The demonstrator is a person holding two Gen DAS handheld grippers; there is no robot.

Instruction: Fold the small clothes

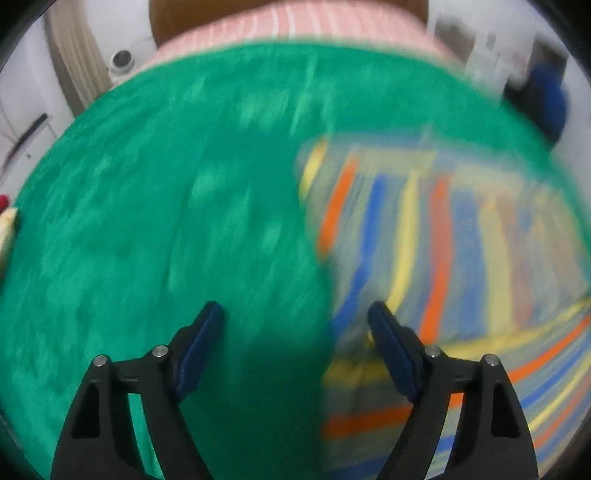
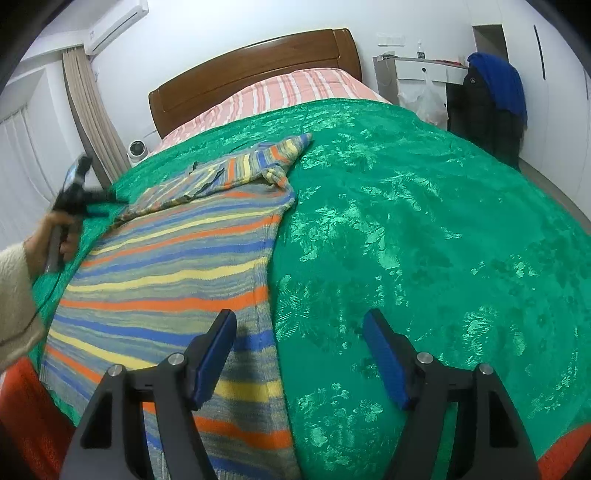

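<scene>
The fingers of my left gripper stand wide apart and hold nothing. This view is blurred. Between the fingers I see only the green bedspread. The striped sweater lies on the bedspread ahead and to the right of them, and its near edge passes under the right finger. Far ahead there is a pink striped sheet.

In the right wrist view, my right gripper is also open and empty. Its left finger is over the right edge of the sweater, and its right finger is over bare bedspread. The sweater spreads flat ahead and to the left of the fingers, with one sleeve folded across toward the top. Far left, my left hand holds the other gripper just beside the sweater's far left edge. Beyond the bed stands a wooden headboard, and to the far right a blue cloth hangs over dark furniture.
</scene>
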